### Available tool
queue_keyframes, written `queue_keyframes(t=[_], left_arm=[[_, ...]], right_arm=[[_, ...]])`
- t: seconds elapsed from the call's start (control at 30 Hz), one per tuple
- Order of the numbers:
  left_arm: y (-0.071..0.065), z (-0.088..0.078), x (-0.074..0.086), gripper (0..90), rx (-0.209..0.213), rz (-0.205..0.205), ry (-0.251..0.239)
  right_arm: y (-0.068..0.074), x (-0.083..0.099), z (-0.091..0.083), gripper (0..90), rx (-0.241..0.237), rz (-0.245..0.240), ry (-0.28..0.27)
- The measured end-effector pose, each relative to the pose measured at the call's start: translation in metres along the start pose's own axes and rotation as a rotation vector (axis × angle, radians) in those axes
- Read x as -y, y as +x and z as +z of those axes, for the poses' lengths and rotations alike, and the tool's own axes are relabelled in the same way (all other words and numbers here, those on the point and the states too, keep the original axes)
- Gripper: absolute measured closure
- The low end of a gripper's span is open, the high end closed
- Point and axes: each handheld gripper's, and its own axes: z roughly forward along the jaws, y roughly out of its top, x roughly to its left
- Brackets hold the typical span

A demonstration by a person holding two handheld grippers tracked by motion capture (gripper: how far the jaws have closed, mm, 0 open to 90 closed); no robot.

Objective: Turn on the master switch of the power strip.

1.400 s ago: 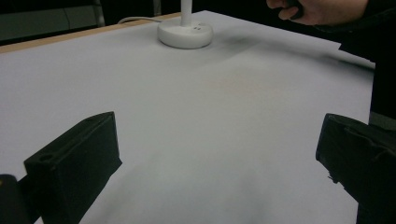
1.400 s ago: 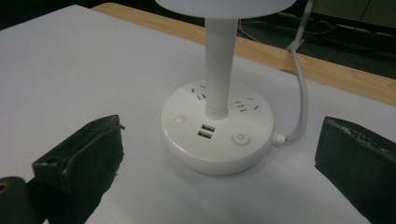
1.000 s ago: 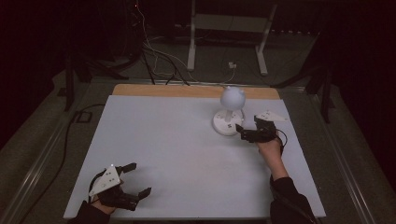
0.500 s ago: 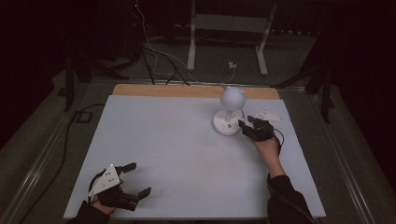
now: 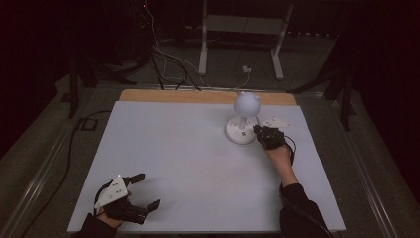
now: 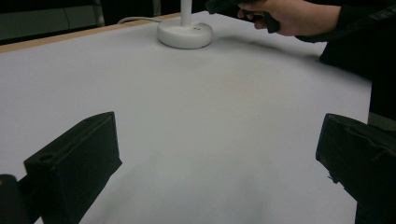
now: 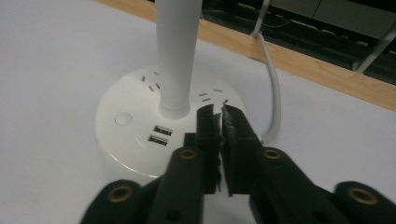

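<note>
since the earlier frames the right gripper has edged in toward the lamp base, and its jaws have just been closing; they now stand together with nothing between them. in the right gripper view the two black jaws meet tip to tip, with a thin slit left between the pads, and the tips lie over the near rim of the lamp base, just beside the white stem that rises from its middle. whether the tips touch the base surface cannot be told. just to the left of the tips sit two usb ports, and farther left a round button; socket slots lie around the stem beyond the tips. a white cable leaves the base to the right of the jaws and runs off past the wooden table edge. in the high view the lamp carries a round white head above the base, directly ahead of the right gripper. the left gripper has stayed where it was, well apart from the lamp at the near left corner of the white table, with its jaws spread wide and nothing between them; in the left gripper view the base lies far ahead, with the right hand beside it.
</note>
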Motion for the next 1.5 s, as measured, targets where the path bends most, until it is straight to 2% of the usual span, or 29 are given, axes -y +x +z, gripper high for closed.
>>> queue_keyframes(t=[0.07,0.37,0.6,0.77,1.03,1.23,1.27,1.33,1.4,1.5], left_arm=[[0.0,0.0,0.0,0.1,-0.001,-0.004,0.001],[0.0,0.0,0.0,0.1,0.0,-0.004,0.006],[0.0,0.001,0.0,0.1,-0.003,-0.004,0.007],[0.0,0.0,0.0,0.2,-0.002,-0.004,0.004],[-0.001,0.001,0.001,0.2,-0.002,-0.006,0.007],[-0.001,0.001,0.001,0.1,-0.002,-0.004,0.007],[-0.001,0.001,0.001,0.1,-0.003,-0.005,0.01],[-0.001,0.001,0.001,0.2,-0.001,-0.005,0.008],[-0.001,0.001,0.001,0.2,0.0,-0.002,0.008],[-0.001,0.001,0.0,0.1,0.001,-0.001,0.008]], right_arm=[[0.001,0.0,0.002,89.3,0.004,-0.007,0.005],[0.004,0.002,0.014,90.0,0.012,-0.024,0.027],[0.005,0.003,0.019,90.0,0.018,-0.016,0.021],[0.005,0.004,0.024,90.0,0.02,-0.009,0.035],[0.007,0.006,0.025,90.0,0.033,-0.021,0.031],[0.006,0.006,0.026,90.0,0.026,-0.022,0.04],[0.008,0.005,0.026,90.0,0.037,-0.041,0.053],[0.009,0.005,0.026,90.0,0.047,-0.049,0.056],[0.008,0.005,0.027,90.0,0.036,-0.017,0.058],[0.006,0.004,0.027,90.0,0.024,-0.006,0.064]])
